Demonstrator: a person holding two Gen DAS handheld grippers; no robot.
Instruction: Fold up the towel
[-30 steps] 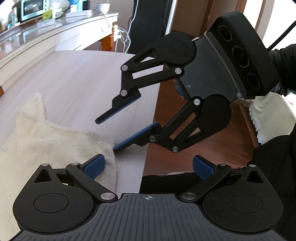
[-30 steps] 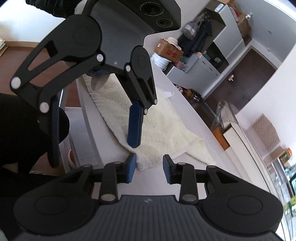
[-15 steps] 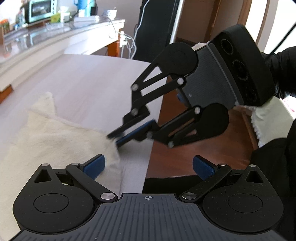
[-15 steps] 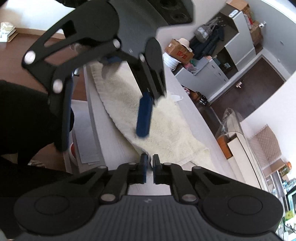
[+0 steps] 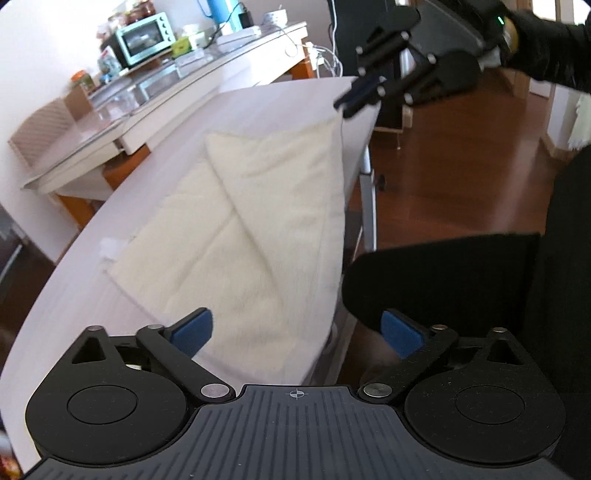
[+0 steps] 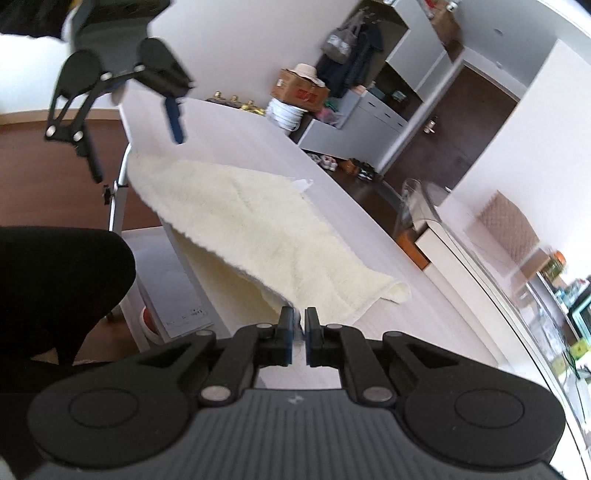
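A cream towel (image 5: 258, 221) lies along the near edge of the white table (image 5: 258, 99). My right gripper (image 6: 299, 328) is shut on one corner of the towel (image 6: 258, 229) and holds it a little off the table, so that side slopes up. In the left wrist view my right gripper (image 5: 354, 99) shows far off, pinching that raised corner. My left gripper (image 5: 295, 332) is over the opposite corner at the table edge. Its jaws are closing; towel cloth lies between the blue pads (image 5: 192, 330), which do not press on it. From the right wrist, my left gripper (image 6: 135, 144) hangs above the towel's far corner.
A long counter with a toaster oven (image 5: 144, 35) runs behind the table. A person's dark leg or seat (image 5: 443, 273) sits beside the table edge, over wooden floor (image 5: 461, 166). Boxes and cabinets (image 6: 303, 92) stand beyond the table's far end.
My right gripper shut on the towel corner and raised it. My left gripper drew away from the right one along the towel's edge to the other corner, and its jaws narrowed slightly.
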